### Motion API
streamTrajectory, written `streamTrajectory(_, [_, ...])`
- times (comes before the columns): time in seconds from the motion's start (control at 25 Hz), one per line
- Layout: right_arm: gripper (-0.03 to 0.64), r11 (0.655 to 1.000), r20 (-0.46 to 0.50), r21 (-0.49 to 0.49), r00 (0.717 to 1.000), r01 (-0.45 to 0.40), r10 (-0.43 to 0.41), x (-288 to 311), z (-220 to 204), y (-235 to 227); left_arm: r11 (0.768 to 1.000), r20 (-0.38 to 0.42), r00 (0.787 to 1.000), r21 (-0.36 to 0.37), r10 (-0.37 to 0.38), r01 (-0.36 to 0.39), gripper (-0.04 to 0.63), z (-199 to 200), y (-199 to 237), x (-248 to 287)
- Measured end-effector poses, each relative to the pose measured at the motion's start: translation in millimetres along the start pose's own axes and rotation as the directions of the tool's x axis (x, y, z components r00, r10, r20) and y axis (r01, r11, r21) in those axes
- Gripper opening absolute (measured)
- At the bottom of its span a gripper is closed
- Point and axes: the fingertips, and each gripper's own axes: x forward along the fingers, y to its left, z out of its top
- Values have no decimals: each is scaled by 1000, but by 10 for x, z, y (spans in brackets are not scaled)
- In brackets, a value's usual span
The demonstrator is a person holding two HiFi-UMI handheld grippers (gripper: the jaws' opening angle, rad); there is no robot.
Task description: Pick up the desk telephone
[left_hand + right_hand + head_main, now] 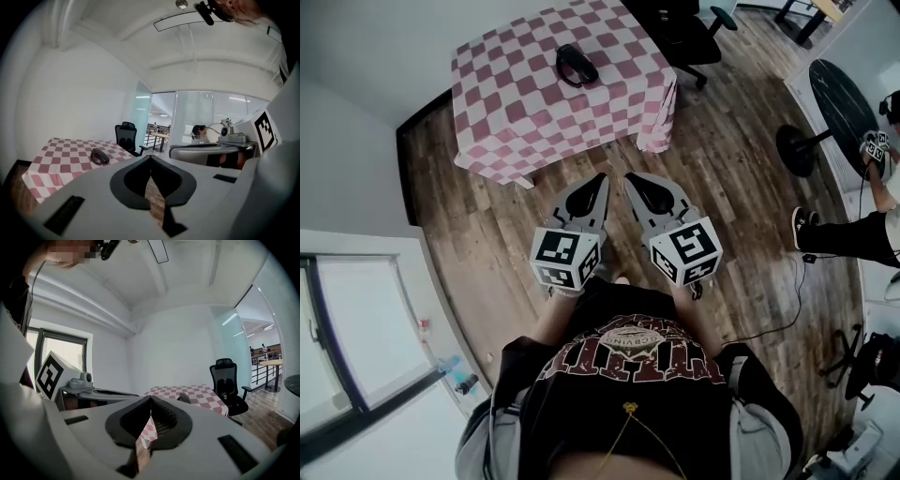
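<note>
**desk telephone** (576,66): dark, lying flat on the pink-and-white checked tablecloth (511,112), towards the table's far side. it is the only thing on the cloth and is well apart from both of your grippers. its long axis runs roughly near-to-far as you look down, with the nearer end swung a little to your right.

**left gripper** (599,179): jaws closed together at the tips, nothing held. it is over the wooden floor (741,187), short of the table's near edge. in the left gripper view the telephone (99,156) sits ahead and left of the jaw line.

**right gripper** (631,179): jaws fully together, empty. it is just beside the left one, the two tips angled towards each other. in the right gripper view a small dark shape on the cloth (184,398), probably the telephone, sits right of the jaw line.

**bearing**: the telephone lies ahead of you, past the table's near edge, and slightly left of the gap between your two tips. your left gripper looks marginally the nearer. either one would need to open before a grasp, most likely closing across the phone's short width.

**surroundings**: an office chair (689,33) beyond the table; another person (853,234) at the right edge.
</note>
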Motion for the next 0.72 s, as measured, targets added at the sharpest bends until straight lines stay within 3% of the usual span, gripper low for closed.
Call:
streamTrajectory(0.24, [18,1000,-1,4,1000,3,-3,371,88,-142,999,-20,999,6,-37,38,8,82,283,225])
streamTrajectory(0.4, [18,1000,-9,4,1000,10,-10,597,136,-205,999,-30,999,41,-23,24,8,159,515,311])
streamTrajectory(0.72, [18,1000,-30,3,999,19,-19,999,114,-231,999,-23,999,24,-35,35,8,177,875,397])
